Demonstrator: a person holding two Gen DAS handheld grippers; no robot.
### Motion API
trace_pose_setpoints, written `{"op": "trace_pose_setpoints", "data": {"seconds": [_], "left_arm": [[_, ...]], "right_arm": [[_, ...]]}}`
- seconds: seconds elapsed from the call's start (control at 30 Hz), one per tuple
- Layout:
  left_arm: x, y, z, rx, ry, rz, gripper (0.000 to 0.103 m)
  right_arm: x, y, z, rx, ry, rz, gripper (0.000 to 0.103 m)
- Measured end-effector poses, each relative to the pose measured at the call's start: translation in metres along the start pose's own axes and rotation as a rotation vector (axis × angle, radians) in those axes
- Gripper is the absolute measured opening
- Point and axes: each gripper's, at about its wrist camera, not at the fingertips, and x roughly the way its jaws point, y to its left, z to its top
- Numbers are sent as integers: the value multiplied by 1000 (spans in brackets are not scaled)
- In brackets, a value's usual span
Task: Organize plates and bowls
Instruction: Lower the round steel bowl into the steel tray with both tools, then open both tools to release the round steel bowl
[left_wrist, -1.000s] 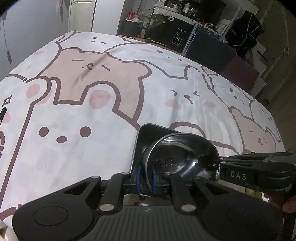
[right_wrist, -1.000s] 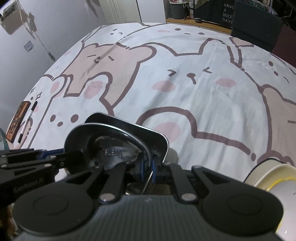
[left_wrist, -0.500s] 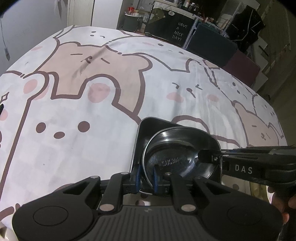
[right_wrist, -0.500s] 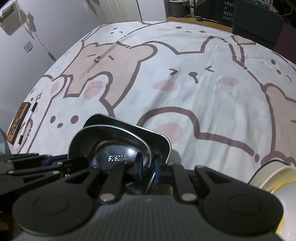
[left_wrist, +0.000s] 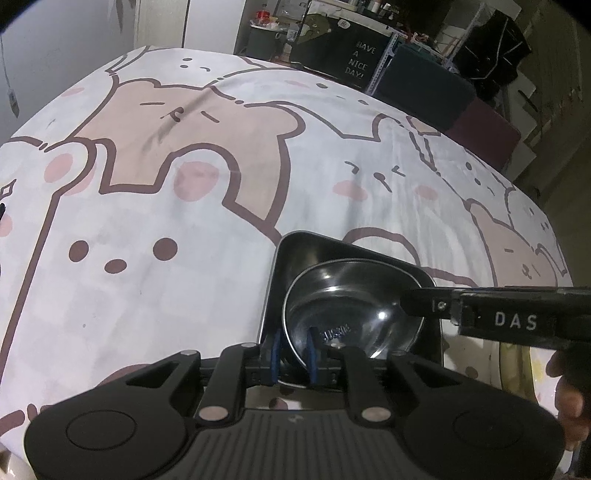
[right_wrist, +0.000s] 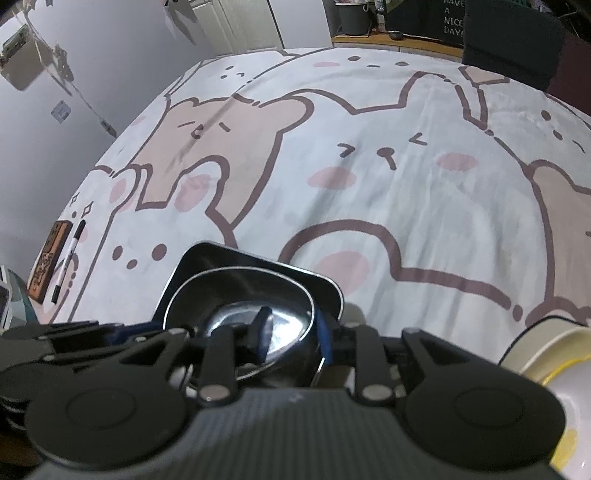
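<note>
The left gripper tilts steeply down, its blue-padded fingers pinching the near rim of the steel bowl. The right gripper reaches in from the bowl's opposite side, its fingers having just been opening, straddling the rim loosely.

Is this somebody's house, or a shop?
Probably a home. The steel bowl sits in a tray on a cartoon bear cloth, maybe a bed or table, and cluttered shelves with a HAVE A NICE DAY sign stand behind.
</note>
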Motion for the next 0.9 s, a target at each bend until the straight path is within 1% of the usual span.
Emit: {"op": "trace_pose_setpoints", "data": {"seconds": [0.17,0.33,0.4,0.47,0.5,0.53,0.57,0.6,0.63,0.7,0.77,0.83,0.87,0.9], "left_arm": [[0,0,1,-5,2,-3,16],[1,0,1,-7,8,-9,18],[-1,0,2,-10,7,-13,27],[-4,-1,3,-8,1,-22,32],[-6,-2,3,-6,-2,-24,35],[-8,-3,4,-3,-5,-28,37],[-10,-4,4,-1,-9,-36,41],[-13,-4,4,1,-13,-42,46],[-16,-5,5,5,-18,-49,49],[-23,-8,5,18,-31,-64,63],[-31,-10,7,34,-47,-76,72],[-37,-10,10,53,-48,-71,81],[-40,-10,12,69,-48,-66,90],[-43,-9,14,81,-51,-59,99]], "right_arm": [[-6,-3,2,12,-13,5,33],[-12,-4,1,4,-26,-3,40],[-15,-4,-1,2,-29,0,41],[-20,-6,-4,2,-38,1,43],[-22,-7,-4,2,-41,2,46],[-25,-7,-5,1,-46,4,51],[-29,-7,-6,0,-53,7,54],[-32,-7,-6,-1,-60,8,60],[-35,-7,-7,-3,-69,11,63],[-43,-6,-9,-8,-92,19,74],[-50,-2,-11,-23,-116,21,81],[-56,0,-12,-32,-136,17,88],[-60,0,-14,-23,-151,18,90],[-62,-1,-15,-15,-158,20,95]]}}
